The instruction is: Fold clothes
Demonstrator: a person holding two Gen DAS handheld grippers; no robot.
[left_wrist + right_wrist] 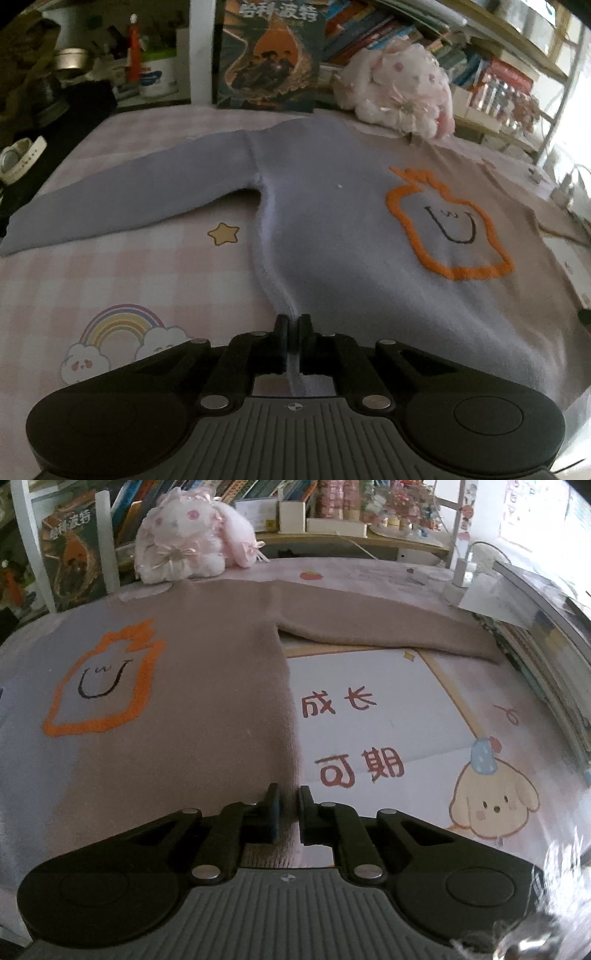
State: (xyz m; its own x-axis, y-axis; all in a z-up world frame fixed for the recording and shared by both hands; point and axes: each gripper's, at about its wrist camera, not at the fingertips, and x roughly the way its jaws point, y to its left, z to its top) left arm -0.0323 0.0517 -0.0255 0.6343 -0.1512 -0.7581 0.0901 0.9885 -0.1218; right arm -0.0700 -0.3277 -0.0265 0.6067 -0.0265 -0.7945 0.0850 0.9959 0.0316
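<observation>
A two-tone sweater [332, 236], lilac on its left half and beige on its right, lies flat, front up, with an orange outlined face on the chest [448, 230]. Both sleeves are spread out sideways. My left gripper [294, 325] is shut on the sweater's lower left hem corner. In the right wrist view the beige half [207, 709] and its sleeve [388, 627] show. My right gripper [288, 797] is nearly closed around the lower right hem edge, with a narrow gap left between the pads.
The sweater lies on a pink cartoon-print cover [122, 273] [388, 716]. A pink plush bunny [402, 88] [192, 539] sits beyond the collar. Bookshelves [388, 33] and a poster [269, 55] stand behind. Stacked books [546, 657] line the right edge.
</observation>
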